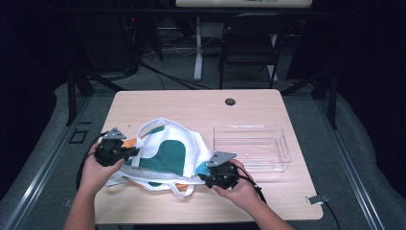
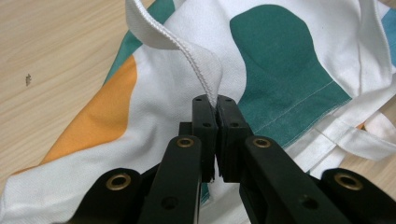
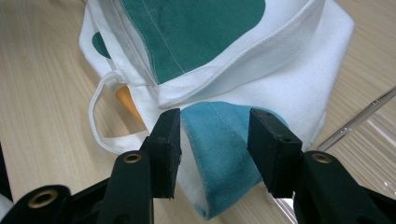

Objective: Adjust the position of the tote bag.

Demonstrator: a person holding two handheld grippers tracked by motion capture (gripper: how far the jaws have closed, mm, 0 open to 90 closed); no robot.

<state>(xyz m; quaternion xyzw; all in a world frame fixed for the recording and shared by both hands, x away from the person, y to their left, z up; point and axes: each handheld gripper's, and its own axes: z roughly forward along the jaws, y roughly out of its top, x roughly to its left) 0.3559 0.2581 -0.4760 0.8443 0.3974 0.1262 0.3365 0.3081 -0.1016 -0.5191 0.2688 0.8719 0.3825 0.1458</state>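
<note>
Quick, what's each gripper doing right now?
Left gripper: shut on white fabric strap.
Right gripper: open, jaws either side of white tote bag's blue corner.

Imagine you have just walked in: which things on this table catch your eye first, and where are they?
A crumpled white tote bag with green, orange and blue patches lies at the table's near middle. The left gripper pinches one white strap, while the right gripper has its jaws open around a blue corner. A clear plastic tray sits right of the bag.

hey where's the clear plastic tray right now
In the high view, the clear plastic tray sits on the right half of the table, just right of the tote bag and beyond the right gripper.
</note>
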